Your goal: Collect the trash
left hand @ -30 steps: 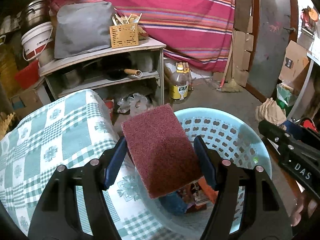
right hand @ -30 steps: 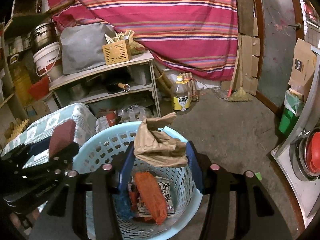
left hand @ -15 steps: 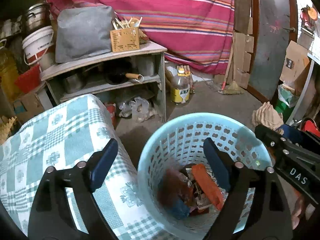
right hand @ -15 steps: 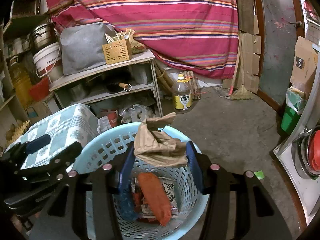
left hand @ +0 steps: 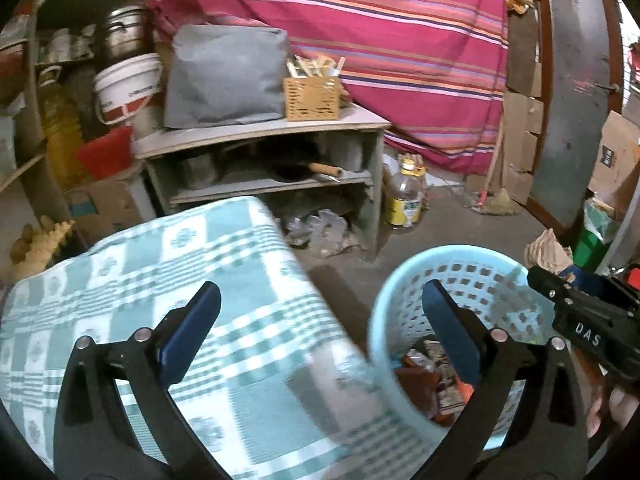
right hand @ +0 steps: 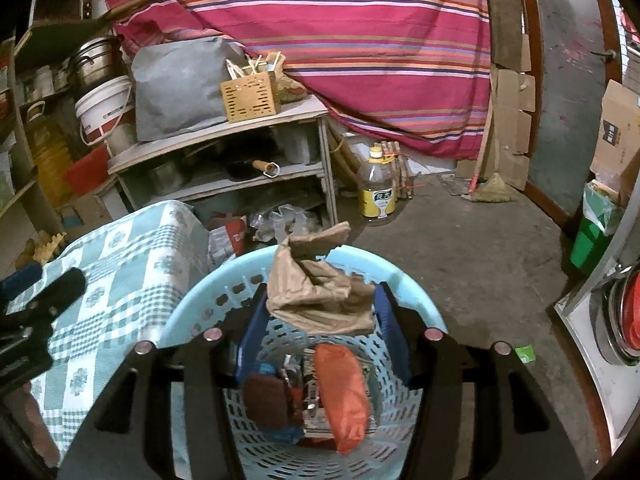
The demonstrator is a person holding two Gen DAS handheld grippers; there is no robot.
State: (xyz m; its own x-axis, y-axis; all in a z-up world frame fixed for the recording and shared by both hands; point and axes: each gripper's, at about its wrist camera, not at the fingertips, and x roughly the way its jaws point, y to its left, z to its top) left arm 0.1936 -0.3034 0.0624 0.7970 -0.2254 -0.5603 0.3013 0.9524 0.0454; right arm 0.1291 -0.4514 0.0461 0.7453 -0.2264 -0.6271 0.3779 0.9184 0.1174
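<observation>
— Trash first: where does it stand?

— Most of it lies in the light blue basket (right hand: 412, 300) on the floor beside the checked tablecloth (left hand: 168, 280). The maroon scouring pad (right hand: 266, 400) I was carrying a second ago now rests at the bottom, next to an orange wrapper (right hand: 346, 392) and some printed packets. That piece is done.

— So your left gripper is free?

— Yes. The left gripper (left hand: 320, 332) has nothing between its blue pads, and its jaws are opening to their widest. It has swung away from over the basket, and now sits partly above the tablecloth, with only its right finger over the rim (the picture is a little smeared there).

— And the other hand?

— The right gripper (right hand: 320, 320) is clamped on the crumpled brown paper bag (right hand: 316, 288), hanging directly above the basket's mouth. Its jaws are just beginning to part, though the pads look pressed to the paper at this instant.

— What does that leave?

— By my judgement, letting the bag fall in; it should drop straight, being light and already centred. After that I'd look for anything left. From here I cannot tell whether the tablecloth bears more rubbish.
</observation>
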